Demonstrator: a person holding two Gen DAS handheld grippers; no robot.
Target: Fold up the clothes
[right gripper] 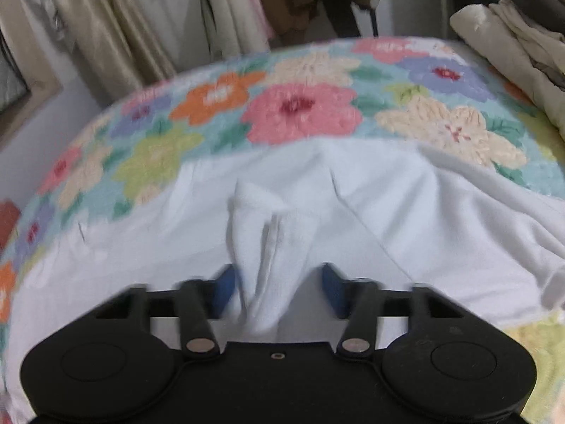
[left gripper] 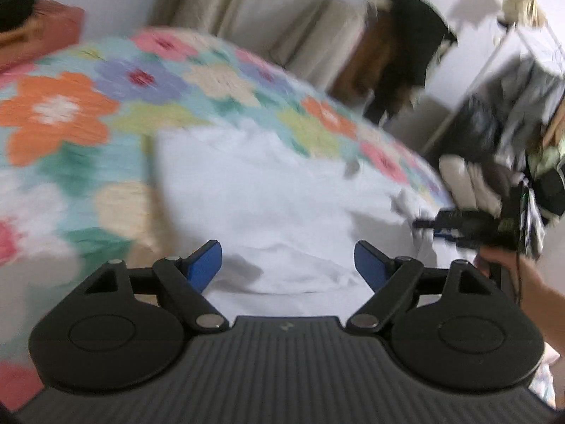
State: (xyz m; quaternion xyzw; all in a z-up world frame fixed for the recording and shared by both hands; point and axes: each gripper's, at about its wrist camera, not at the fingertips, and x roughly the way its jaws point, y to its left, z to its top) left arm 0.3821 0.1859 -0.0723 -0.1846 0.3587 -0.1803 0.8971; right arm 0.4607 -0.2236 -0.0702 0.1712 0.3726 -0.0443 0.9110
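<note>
A white garment (left gripper: 254, 194) lies spread on a floral bedspread (left gripper: 70, 106). My left gripper (left gripper: 287, 265) hovers open just above the garment's near edge, with nothing between its blue pads (left gripper: 206, 265). At the right of the left wrist view, a hand holds my right gripper (left gripper: 418, 224) at the garment's right side. In the right wrist view the same white garment (right gripper: 406, 212) fills the middle. A raised fold of it (right gripper: 261, 247) stands between the open fingers of my right gripper (right gripper: 279, 289), close to the left pad (right gripper: 226, 288). The frames are motion-blurred.
Folded beige clothes (right gripper: 512, 46) sit on the bed's far right corner. Beyond the bed are curtains (right gripper: 99, 35), a clothes rack with dark garments (left gripper: 402, 53) and a shelf of clothes (left gripper: 512, 106). An orange-brown box (left gripper: 39, 31) stands at the left.
</note>
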